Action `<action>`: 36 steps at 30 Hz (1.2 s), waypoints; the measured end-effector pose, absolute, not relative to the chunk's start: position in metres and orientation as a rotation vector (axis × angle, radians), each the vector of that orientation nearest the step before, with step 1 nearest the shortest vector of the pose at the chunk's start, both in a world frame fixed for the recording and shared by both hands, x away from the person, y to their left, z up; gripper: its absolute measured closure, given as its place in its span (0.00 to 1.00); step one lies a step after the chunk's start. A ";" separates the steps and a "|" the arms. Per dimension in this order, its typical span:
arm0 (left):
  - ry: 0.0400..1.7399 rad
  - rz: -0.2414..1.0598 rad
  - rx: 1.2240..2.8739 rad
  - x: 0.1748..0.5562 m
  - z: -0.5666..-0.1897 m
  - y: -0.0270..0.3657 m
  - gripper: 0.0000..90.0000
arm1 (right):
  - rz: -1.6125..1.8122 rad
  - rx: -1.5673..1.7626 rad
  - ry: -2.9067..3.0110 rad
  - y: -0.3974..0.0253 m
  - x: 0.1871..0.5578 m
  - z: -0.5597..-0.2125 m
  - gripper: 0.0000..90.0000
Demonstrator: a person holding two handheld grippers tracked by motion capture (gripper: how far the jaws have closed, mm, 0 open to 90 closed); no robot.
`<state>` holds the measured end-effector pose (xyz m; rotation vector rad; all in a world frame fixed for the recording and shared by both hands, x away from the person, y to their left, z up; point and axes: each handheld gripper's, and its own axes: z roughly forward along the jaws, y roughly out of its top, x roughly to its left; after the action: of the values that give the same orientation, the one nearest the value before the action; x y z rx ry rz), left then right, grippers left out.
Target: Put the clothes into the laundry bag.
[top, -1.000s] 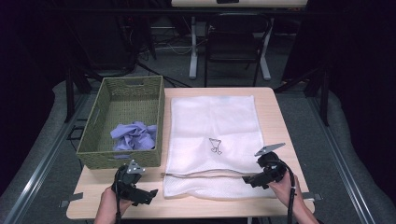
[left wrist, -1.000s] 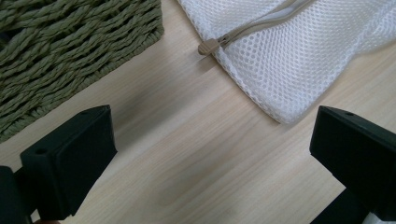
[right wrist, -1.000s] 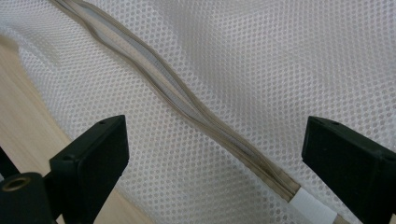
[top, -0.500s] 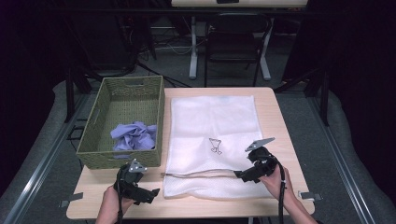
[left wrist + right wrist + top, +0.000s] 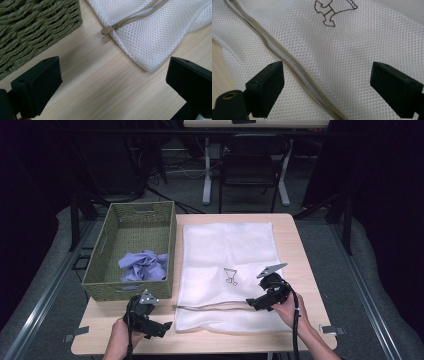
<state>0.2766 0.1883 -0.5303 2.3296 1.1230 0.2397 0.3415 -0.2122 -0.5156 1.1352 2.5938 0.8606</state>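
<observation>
A green woven basket (image 5: pixel 131 251) with a crumpled blue cloth (image 5: pixel 144 266) inside is seen at the left of the desk (image 5: pixel 300 265). The left tool (image 5: pixel 162 329) is held wide open over bare wood, near the zip pull (image 5: pixel 106 30) at the corner of the white mesh bag (image 5: pixel 227 255). The bag is spread flat at the middle of the desk, and the right tool (image 5: pixel 251 303) is held wide open over it, just above the tan zip (image 5: pixel 287 60).
</observation>
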 end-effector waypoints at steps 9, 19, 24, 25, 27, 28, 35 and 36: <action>1.127 0.240 2.343 0.278 -0.532 0.188 0.00 | 0.815 1.091 2.615 -0.196 0.346 -0.519 0.15; 1.122 0.235 2.352 0.280 -0.532 0.184 0.00 | 0.793 1.020 2.660 -0.177 0.348 -0.523 0.15; 1.115 0.236 2.356 0.280 -0.532 0.183 0.00 | 0.776 1.011 2.681 -0.171 0.350 -0.527 0.15; 1.113 0.238 2.357 0.280 -0.532 0.183 0.00 | 0.770 1.003 2.685 -0.170 0.351 -0.528 0.16; 1.110 0.240 2.359 0.280 -0.532 0.183 0.00 | 0.780 1.012 2.704 -0.167 0.352 -0.529 0.16; 1.109 0.241 2.360 0.280 -0.532 0.182 0.00 | 0.777 1.002 2.708 -0.165 0.352 -0.529 0.16; 1.093 0.246 2.377 0.280 -0.532 0.180 0.00 | 0.736 0.970 2.739 -0.154 0.356 -0.536 0.16; 1.095 0.243 2.376 0.280 -0.532 0.180 0.00 | 0.734 0.967 2.745 -0.152 0.356 -0.537 0.16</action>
<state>0.2801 0.1800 -0.5325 2.3764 1.0952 0.2429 0.3558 -0.1518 -0.5375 0.9674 2.7454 0.7342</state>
